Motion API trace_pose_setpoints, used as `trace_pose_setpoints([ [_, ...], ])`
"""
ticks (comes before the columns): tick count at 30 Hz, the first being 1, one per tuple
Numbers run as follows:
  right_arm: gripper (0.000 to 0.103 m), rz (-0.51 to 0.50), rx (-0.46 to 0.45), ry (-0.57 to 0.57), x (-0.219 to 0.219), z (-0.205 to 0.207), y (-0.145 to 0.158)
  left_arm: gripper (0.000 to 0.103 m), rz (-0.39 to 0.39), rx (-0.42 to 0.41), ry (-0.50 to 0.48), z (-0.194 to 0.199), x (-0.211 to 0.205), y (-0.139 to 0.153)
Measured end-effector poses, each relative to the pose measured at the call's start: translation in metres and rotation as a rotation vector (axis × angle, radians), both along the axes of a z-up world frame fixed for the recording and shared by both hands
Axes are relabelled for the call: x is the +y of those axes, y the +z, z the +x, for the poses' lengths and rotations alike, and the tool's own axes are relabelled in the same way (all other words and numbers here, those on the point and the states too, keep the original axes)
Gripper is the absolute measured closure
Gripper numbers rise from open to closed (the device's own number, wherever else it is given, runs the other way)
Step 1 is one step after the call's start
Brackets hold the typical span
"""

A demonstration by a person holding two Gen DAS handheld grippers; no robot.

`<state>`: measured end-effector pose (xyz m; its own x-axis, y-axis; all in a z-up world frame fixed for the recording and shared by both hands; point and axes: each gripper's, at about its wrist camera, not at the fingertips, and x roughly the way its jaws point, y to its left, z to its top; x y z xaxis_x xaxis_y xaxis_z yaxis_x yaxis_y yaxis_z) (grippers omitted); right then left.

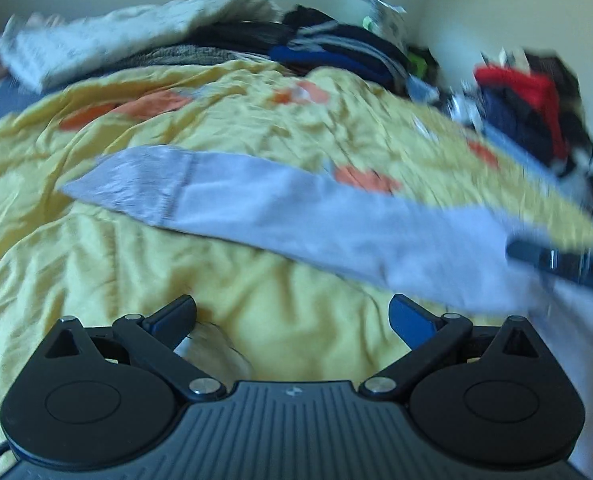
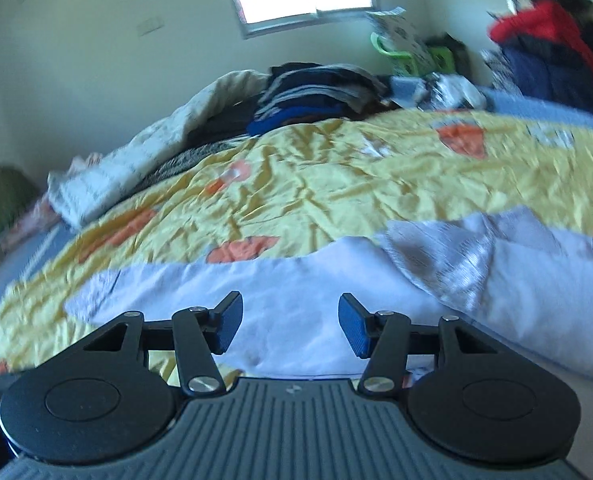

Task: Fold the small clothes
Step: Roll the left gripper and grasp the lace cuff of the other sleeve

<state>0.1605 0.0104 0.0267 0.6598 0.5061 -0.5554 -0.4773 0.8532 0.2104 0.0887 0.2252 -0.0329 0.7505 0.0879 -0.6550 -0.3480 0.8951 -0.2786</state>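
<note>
A: Which parts blur in the left wrist view?

B: The right side: the clothes pile [image 1: 536,108] smears, and a dark bar [image 1: 560,264] lying over the garment [image 1: 296,216] is too streaked to identify. The garment's right end runs off the edge.

A: And the right wrist view?

B: The garment [image 2: 296,292] passes under the gripper body; the heap [image 2: 552,52] at top right is blurred and cropped.
</note>
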Motion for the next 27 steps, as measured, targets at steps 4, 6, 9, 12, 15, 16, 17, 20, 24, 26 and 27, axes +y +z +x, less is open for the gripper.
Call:
trace_pose_setpoints([
  [4, 0.043, -0.068, -0.061, 0.046, 0.020, -0.018, -0.001, 0.000, -0.124, -0.065, 0.041, -0.007, 0.030, -0.002],
  [6, 0.041, -0.079, -0.066, 0.064, 0.024, -0.027, -0.002, 0.000, -0.214, -0.116, 0.050, -0.010, 0.044, -0.005],
  [9, 0.040, -0.069, -0.057, 0.075, 0.022, -0.040, -0.002, 0.000, -0.312, -0.167, 0.055, -0.010, 0.061, -0.009],
  [12, 0.037, -0.057, -0.064, 0.059, 0.012, -0.055, 0.000, 0.000, -0.452, -0.232, 0.082, -0.007, 0.082, -0.016],
  [15, 0.035, -0.054, -0.084, 0.020, -0.002, -0.069, 0.001, 0.000, -0.531, -0.264, 0.104, 0.003, 0.098, -0.020],
  [16, 0.035, -0.049, -0.083, 0.004, -0.008, -0.072, 0.000, 0.000, -0.543, -0.267, 0.108, 0.008, 0.101, -0.020],
  [17, 0.035, -0.044, -0.080, -0.015, -0.014, -0.075, 0.000, 0.000, -0.554, -0.273, 0.112, 0.011, 0.104, -0.020],
  [20, 0.035, -0.028, -0.065, -0.064, -0.032, -0.079, -0.003, 0.000, -0.580, -0.295, 0.130, 0.019, 0.109, -0.020],
  [24, 0.035, -0.015, -0.053, -0.132, -0.063, -0.089, -0.006, 0.000, -0.609, -0.314, 0.157, 0.031, 0.115, -0.021],
  [26, 0.035, -0.023, -0.051, -0.174, -0.078, -0.093, -0.008, 0.000, -0.603, -0.311, 0.177, 0.038, 0.117, -0.020],
  [27, 0.035, -0.029, -0.051, -0.195, -0.086, -0.095, -0.009, 0.001, -0.597, -0.308, 0.191, 0.041, 0.117, -0.019],
])
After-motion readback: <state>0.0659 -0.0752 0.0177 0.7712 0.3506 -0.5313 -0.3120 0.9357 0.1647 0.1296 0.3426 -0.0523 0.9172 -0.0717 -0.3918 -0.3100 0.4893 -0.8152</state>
